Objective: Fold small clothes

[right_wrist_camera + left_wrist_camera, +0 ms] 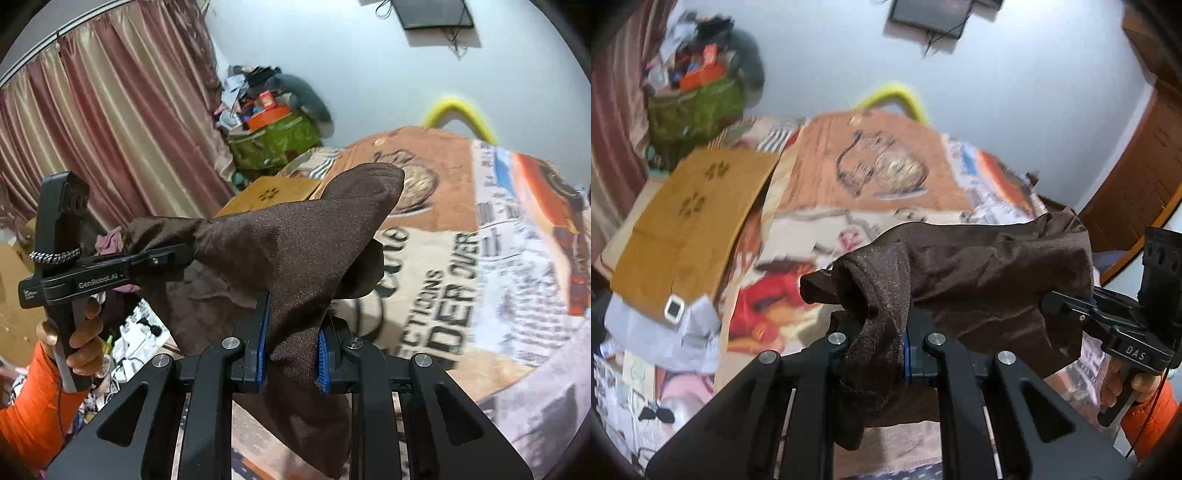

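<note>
A small dark brown garment (979, 273) hangs in the air above the bed, stretched between both grippers. My left gripper (886, 325) is shut on one bunched end of it. My right gripper (291, 350) is shut on the other end (295, 258), with cloth drooping below its blue pads. In the left wrist view the right gripper (1049, 301) comes in from the right and pinches the cloth's far edge. In the right wrist view the left gripper (188, 254) comes in from the left and holds the cloth.
A bed with a printed orange and cream blanket (871, 166) lies below. A folded mustard cloth (687, 225) with paw prints lies on its left side. A green bag heaped with clutter (273, 140) stands by the curtains (110, 129). A yellow tube (458, 114) arches behind the bed.
</note>
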A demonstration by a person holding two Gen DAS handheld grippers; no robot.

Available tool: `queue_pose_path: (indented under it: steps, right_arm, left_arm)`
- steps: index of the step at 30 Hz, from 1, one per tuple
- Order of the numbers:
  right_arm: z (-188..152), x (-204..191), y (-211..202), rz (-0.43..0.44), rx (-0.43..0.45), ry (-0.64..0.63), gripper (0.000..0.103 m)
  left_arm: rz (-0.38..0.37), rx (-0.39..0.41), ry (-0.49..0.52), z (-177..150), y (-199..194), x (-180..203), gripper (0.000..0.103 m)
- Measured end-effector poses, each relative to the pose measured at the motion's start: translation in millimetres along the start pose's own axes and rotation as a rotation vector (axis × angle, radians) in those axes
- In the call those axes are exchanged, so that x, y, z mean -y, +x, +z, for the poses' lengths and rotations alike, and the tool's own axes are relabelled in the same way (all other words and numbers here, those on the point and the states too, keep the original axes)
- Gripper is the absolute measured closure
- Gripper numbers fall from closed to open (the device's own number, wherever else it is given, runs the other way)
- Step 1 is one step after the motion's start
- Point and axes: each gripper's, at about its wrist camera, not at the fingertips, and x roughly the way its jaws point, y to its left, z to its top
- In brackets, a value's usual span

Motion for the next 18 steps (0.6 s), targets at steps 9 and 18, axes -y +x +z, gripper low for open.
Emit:
queue_pose_path:
  steps: [9, 18]
  right_arm:
    - [-37.1, 17.5, 70.9, -0.009, -0.223, 0.086, 0.084]
    - [-48.7, 39.4, 86.7, -0.064, -0.294, 0.128, 0.072]
  left_arm:
    - [-0.01, -0.216, -0.069, -38.2, 81.1, -41.9, 0.091]
    - [0.027, -0.246, -0.05, -45.7, 113.2, -46.0, 0.077]
